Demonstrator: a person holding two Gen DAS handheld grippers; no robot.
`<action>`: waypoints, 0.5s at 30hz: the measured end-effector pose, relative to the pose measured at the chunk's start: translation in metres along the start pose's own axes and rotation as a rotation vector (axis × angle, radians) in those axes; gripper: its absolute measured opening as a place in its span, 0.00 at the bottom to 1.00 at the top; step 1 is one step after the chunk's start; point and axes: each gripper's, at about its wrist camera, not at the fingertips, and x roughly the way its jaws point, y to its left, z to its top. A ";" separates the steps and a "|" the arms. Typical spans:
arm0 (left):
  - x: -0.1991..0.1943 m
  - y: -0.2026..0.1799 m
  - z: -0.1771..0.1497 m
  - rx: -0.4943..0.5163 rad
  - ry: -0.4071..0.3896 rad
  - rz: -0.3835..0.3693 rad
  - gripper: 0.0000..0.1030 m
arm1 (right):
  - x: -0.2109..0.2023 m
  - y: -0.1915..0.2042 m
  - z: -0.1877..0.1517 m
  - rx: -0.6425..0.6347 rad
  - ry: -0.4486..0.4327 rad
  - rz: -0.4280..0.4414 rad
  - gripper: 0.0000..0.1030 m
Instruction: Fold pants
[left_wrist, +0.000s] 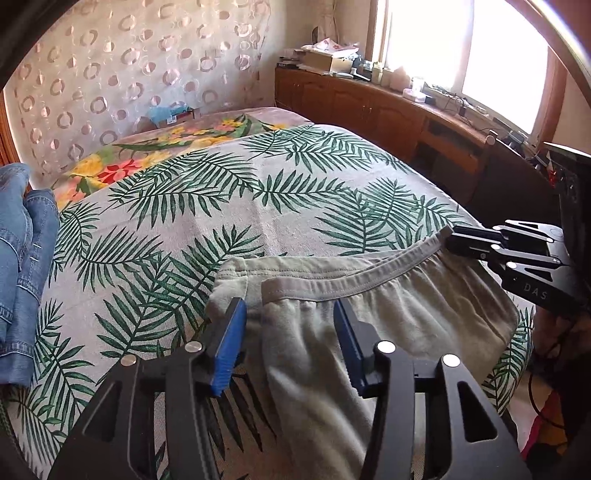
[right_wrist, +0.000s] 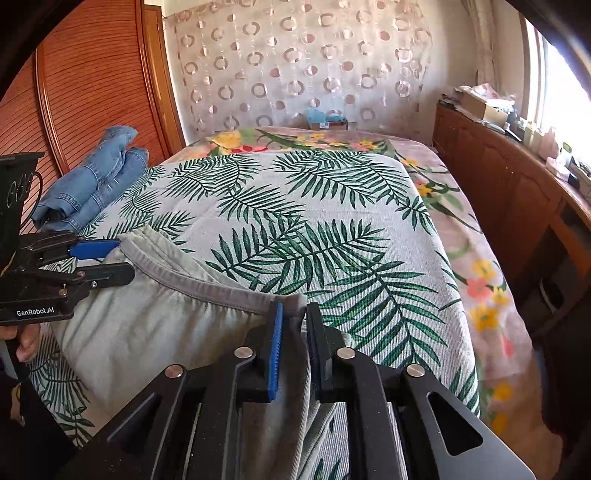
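The left gripper (left_wrist: 290, 347), black metal with ribbed blue pads, stands spread over the near edge of the bed. Between its fingers lies the left end of the waistband of the pale grey-green soft cotton pants (left_wrist: 369, 306), and neither pad presses on the cloth. The right gripper (right_wrist: 294, 347), of the same make, has its fingers drawn close about the waistband's other corner, where the bunched fabric sits between the pads; whether they truly bite it cannot be told.

The pants lie along the near edge of the bed, with the stitched, gathered elastic waistband curving between the two grippers and the legs dropping over the edge toward the cameras. Under them is a woven off-white bedspread printed with green palm fronds (right_wrist: 295, 206), flat and ribbed in texture. Beyond it shows a plush pink blanket with yellow and red flowers (right_wrist: 480, 266). At the far left edge sits a rolled heap of blue denim jeans (right_wrist: 92, 177). Behind the bed hangs a sheer curtain patterned with rings (right_wrist: 295, 66). A brown wooden cabinet (right_wrist: 498, 184) runs along the right wall.
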 end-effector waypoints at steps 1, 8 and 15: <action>0.000 -0.001 0.000 0.004 0.002 0.010 0.58 | -0.002 0.000 -0.002 0.003 0.000 -0.004 0.34; 0.010 0.007 -0.004 -0.021 0.028 0.030 0.78 | -0.004 0.000 -0.012 0.007 0.020 -0.016 0.50; 0.018 0.008 -0.012 -0.036 0.039 0.006 0.78 | 0.002 -0.007 -0.018 0.034 0.052 -0.030 0.51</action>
